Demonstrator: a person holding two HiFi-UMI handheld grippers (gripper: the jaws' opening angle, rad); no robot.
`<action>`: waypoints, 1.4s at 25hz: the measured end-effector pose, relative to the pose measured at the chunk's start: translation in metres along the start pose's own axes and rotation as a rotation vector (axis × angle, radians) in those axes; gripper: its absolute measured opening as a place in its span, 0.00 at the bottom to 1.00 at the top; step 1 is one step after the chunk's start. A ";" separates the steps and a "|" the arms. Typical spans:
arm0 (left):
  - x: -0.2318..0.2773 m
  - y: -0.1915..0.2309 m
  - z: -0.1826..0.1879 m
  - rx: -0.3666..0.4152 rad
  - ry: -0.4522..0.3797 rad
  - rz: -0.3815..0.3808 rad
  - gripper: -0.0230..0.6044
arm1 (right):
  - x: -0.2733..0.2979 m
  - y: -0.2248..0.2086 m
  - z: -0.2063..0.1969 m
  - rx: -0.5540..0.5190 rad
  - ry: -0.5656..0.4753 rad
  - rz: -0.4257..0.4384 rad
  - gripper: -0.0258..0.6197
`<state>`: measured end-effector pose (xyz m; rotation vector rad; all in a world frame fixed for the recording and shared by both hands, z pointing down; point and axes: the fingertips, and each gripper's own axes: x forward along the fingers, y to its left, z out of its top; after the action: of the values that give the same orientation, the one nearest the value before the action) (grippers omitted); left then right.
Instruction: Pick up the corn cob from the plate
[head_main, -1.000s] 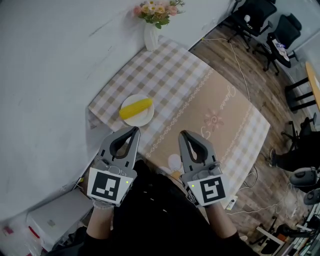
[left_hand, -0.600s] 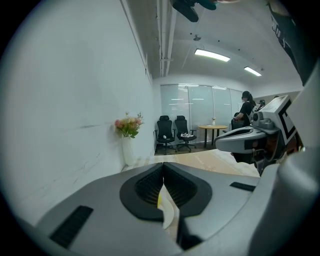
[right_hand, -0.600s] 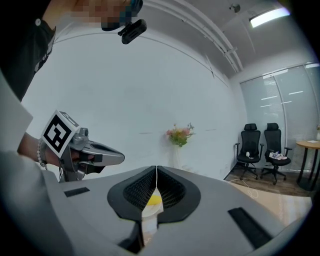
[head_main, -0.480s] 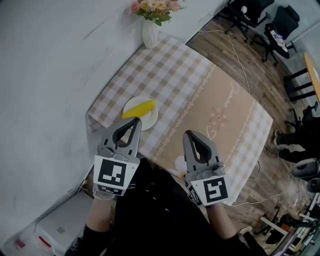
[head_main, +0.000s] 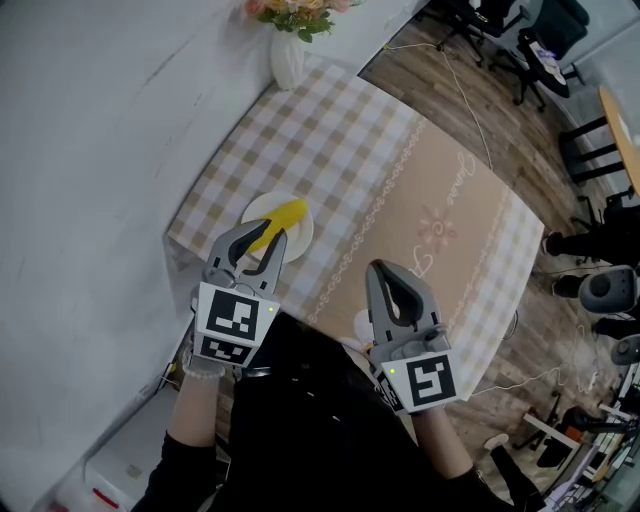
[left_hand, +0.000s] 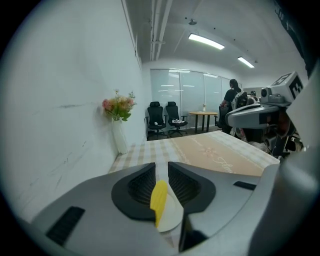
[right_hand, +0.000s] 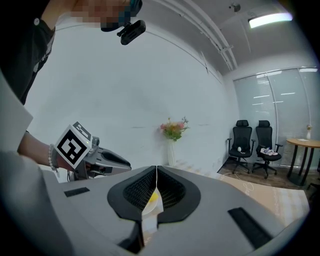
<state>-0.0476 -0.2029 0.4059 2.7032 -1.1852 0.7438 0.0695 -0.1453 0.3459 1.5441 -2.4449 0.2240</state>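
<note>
A yellow corn cob (head_main: 284, 215) lies on a small white plate (head_main: 300, 238) near the left front corner of the checked table. My left gripper (head_main: 262, 234) hovers at the plate's near edge with its tips just short of the cob. Its jaws have just been opening and stand slightly apart, with nothing between them. In the left gripper view the corn cob (left_hand: 159, 199) and plate (left_hand: 173, 217) show through that gap. My right gripper (head_main: 378, 268) is shut and empty over the table's front edge, to the right of the plate.
A white vase of flowers (head_main: 285, 58) stands at the table's far corner against the white wall. The beige and checked tablecloth (head_main: 420, 190) covers the table. Black office chairs (head_main: 480, 15) and cables sit on the wooden floor beyond.
My left gripper has moved forward and down to the plate's near edge, and its jaws have parted a little. The right gripper has shifted only slightly.
</note>
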 end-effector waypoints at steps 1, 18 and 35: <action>0.004 0.002 -0.003 0.007 0.012 -0.005 0.16 | 0.001 0.000 -0.001 0.000 0.004 -0.003 0.10; 0.072 0.007 -0.091 0.149 0.286 -0.150 0.38 | 0.023 0.012 -0.008 0.027 0.040 -0.048 0.11; 0.112 -0.004 -0.151 0.148 0.469 -0.265 0.46 | 0.019 0.002 -0.018 0.059 0.068 -0.138 0.11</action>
<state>-0.0391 -0.2331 0.5913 2.5089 -0.6741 1.3623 0.0618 -0.1559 0.3687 1.6932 -2.2887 0.3205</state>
